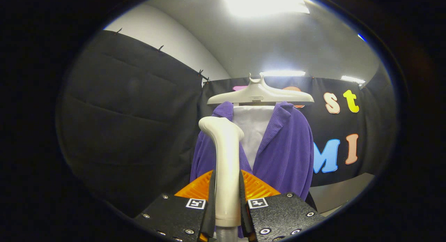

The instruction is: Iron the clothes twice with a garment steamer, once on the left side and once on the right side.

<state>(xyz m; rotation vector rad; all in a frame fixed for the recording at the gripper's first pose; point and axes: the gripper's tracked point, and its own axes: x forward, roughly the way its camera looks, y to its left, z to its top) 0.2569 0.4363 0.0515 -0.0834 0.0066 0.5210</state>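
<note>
Tool (226,196): narrow, both fingers pressed against the sides of the garment steamer handle (226,172), which stands upright between them. Garment steamer: pale cream wand, smooth and rounded, rising from between the fingers and bending at its top into a head (220,125) that faces away toward the garment; the bottom of the handle sits at the base of the fingers, with a grey hose or neck just showing beneath it. Fingers (259,189): ribbed pads flank the handle on either side, each finger carrying a small square marker on its dark textured mount. Garment: purple ribbed jacket (285,148), hung open-fronted just beyond the steamer head, its two front panels and lapels falling either side of a white inner panel (253,125); the steamer head overlaps the jacket's left-hand front panel as seen from the tool, whether touching it or not cannot be told. Hanger (259,93): broad white plastic, shoulders level, carrying the jacket at its collar, its hook rising at the centre. Surface (339,193): a pale grey slab beyond the jacket's right side, low, against the booth wall, only a corner of it seen. Room: black cloth booth wall (132,120) behind and to the left of the garment, pinned along its upper edge with small clips; white wall and ceiling above it; bright ceiling light panels (264,3) overhead, another directly above the hanger.
</note>
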